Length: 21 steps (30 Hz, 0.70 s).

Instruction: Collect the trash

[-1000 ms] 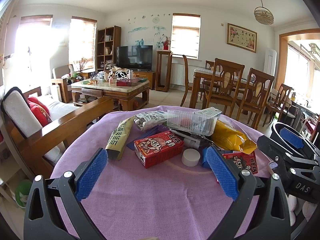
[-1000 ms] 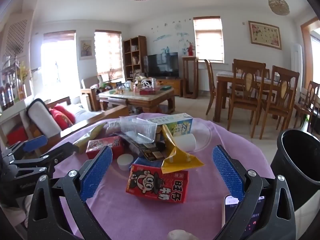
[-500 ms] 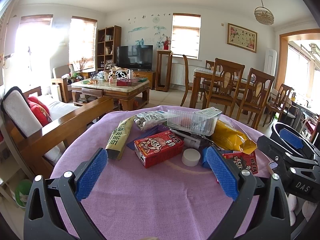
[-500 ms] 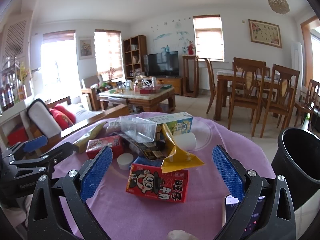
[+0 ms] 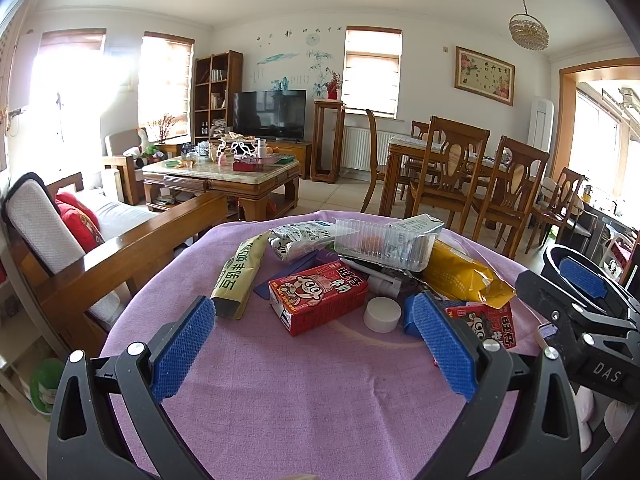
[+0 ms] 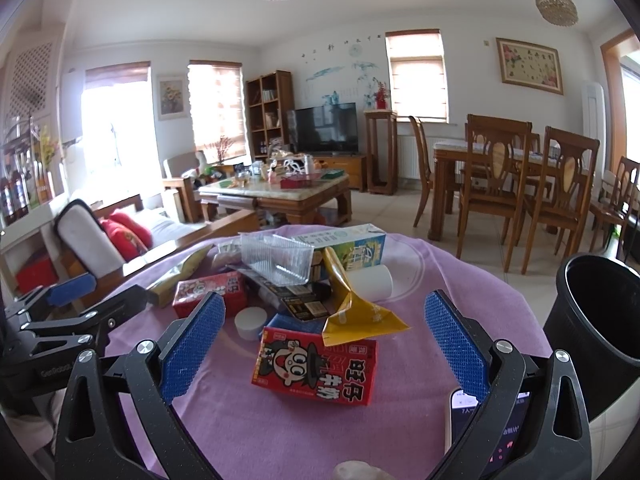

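A: Progress check. Is anything collected yet?

B: Judging by the layout, no. The bin (image 6: 596, 312) at the right edge of the right wrist view shows only dark inner wall; its bottom is hidden, so I cannot say it is empty. The whole pile sits on the purple cloth (image 5: 320, 400).

A: Grippers?

B: The left gripper (image 5: 316, 344) is spread wide with nothing between the pads, low in the frame, short of the pile. The right gripper (image 6: 324, 344) is likewise wide apart and holds nothing. In the left wrist view the right one shows at the right edge.

A: Inventory, left wrist view.

B: Centre: red carton (image 5: 318, 296), white cap (image 5: 382, 314) just right of it. Left of the carton is the green-lettered pack (image 5: 238, 276). Behind lie the grey bag (image 5: 302, 238) and clear tray (image 5: 384, 244), the tray resting on top of other items. The yellow bag (image 5: 460, 276) is right of centre.

A: Right wrist view?

B: A second red carton (image 6: 316, 366) lies nearest, lower centre, between the pads in the picture. The yellow bag overlaps its upper edge. A milk box (image 6: 348, 246) stands behind and a white roll (image 6: 370, 282) is beside it. A phone (image 6: 486, 428) is partly hidden behind the right pad, at lower right.

A: Verdict?

B: Task at the start, as far as I can tell. Every item is left to move. The nearest carton looks like the right gripper's easiest first pick.
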{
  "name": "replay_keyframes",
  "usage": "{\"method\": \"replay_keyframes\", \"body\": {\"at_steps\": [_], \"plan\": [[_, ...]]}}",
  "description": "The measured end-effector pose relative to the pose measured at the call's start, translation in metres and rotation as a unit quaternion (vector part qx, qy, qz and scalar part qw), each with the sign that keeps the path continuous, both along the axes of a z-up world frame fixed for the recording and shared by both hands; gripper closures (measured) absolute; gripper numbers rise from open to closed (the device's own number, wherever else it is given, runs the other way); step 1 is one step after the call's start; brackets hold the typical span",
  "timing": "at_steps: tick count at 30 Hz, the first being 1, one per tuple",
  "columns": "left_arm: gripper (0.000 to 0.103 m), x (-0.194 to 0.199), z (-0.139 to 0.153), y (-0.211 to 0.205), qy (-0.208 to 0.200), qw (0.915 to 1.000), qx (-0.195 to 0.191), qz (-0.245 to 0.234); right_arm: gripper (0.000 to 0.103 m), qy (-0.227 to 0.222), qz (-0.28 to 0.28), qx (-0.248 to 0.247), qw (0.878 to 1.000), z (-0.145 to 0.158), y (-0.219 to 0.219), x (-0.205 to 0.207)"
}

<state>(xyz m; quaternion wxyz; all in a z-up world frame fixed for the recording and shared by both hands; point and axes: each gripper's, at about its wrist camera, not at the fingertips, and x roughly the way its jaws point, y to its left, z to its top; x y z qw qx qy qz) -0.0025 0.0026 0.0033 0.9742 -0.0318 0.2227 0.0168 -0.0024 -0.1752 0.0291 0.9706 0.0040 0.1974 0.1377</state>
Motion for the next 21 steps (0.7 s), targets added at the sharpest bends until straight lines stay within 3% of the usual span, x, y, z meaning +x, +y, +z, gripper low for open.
{"method": "replay_keyframes", "body": {"at_steps": [21], "plan": [[0.005,-0.0003,0.0005,0.0002,0.0,1.0,0.0,0.0,0.004,0.001,0.0,0.002,1.0,-0.0029,0.0002,-0.0002]]}}
